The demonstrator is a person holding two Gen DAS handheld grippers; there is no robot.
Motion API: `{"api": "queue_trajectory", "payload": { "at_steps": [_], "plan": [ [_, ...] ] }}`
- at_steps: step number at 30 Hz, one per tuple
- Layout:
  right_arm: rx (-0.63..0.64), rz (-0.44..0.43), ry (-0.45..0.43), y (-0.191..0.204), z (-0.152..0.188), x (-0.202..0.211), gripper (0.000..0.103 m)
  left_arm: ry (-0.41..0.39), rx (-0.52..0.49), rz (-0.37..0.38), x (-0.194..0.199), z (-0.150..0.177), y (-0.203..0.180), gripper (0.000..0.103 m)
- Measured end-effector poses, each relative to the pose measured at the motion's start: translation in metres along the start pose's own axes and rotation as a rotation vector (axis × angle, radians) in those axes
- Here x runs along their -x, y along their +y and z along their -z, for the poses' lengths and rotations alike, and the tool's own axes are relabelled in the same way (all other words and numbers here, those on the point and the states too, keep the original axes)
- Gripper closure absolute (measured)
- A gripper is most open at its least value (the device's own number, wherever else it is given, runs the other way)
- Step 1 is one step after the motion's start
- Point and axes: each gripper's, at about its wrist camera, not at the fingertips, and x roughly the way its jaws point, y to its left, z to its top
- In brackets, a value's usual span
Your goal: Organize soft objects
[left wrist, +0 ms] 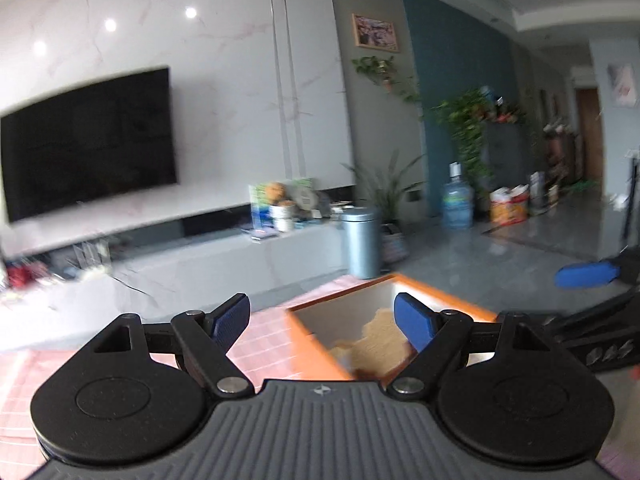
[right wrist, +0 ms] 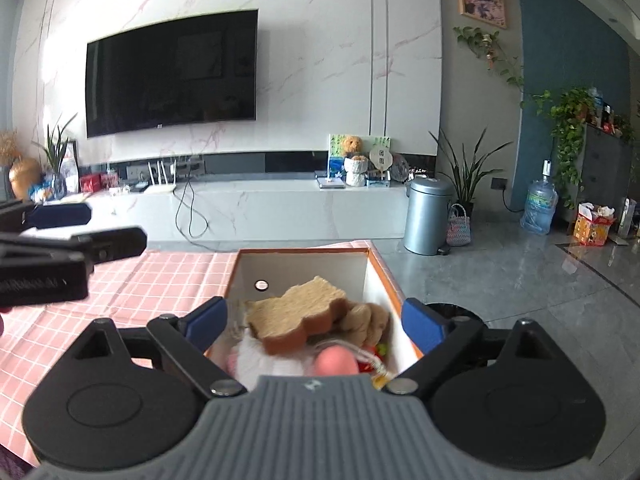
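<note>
An orange-rimmed box (right wrist: 384,276) with white inner walls stands on the pink checked tablecloth (right wrist: 160,280). Inside lie a toast-shaped plush (right wrist: 300,316), a brown plush (right wrist: 368,320), a white fluffy toy (right wrist: 260,360) and a pink ball (right wrist: 336,362). My right gripper (right wrist: 316,318) hangs open just above the box, touching none of the toys. My left gripper (left wrist: 324,320) is also open and empty, beside the box (left wrist: 308,332), where the toast plush (left wrist: 384,344) shows. From the right wrist view the left gripper (right wrist: 92,228) is at the far left, over the cloth.
The table's far edge drops to a grey tiled floor (right wrist: 520,280). Beyond it stand a grey pedal bin (right wrist: 426,216), a long white TV bench (right wrist: 260,208) with small items, potted plants and a water bottle (right wrist: 540,208).
</note>
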Motion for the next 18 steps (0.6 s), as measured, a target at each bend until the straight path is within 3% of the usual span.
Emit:
{"api": "queue_trajectory", "payload": {
  "at_steps": [2,9,13,18],
  "plan": [
    [-0.020,0.003,-0.018,0.006,0.009,0.011,0.003,0.011,-0.016,-0.021,0.004,0.008,-0.002,0.007],
    [-0.016,0.071,-0.066,0.032,0.047,0.032,0.003,0.106,0.124,-0.097,0.011,0.043,0.004,0.007],
    [-0.040,0.095,-0.013,0.040,0.064,0.028,0.003,0.203,0.192,-0.081,0.001,0.057,0.012,0.007],
    [-0.032,0.131,0.046,0.048,0.089,0.021,0.003,0.252,0.157,-0.117,-0.002,0.067,0.015,0.007]
  ]
}}
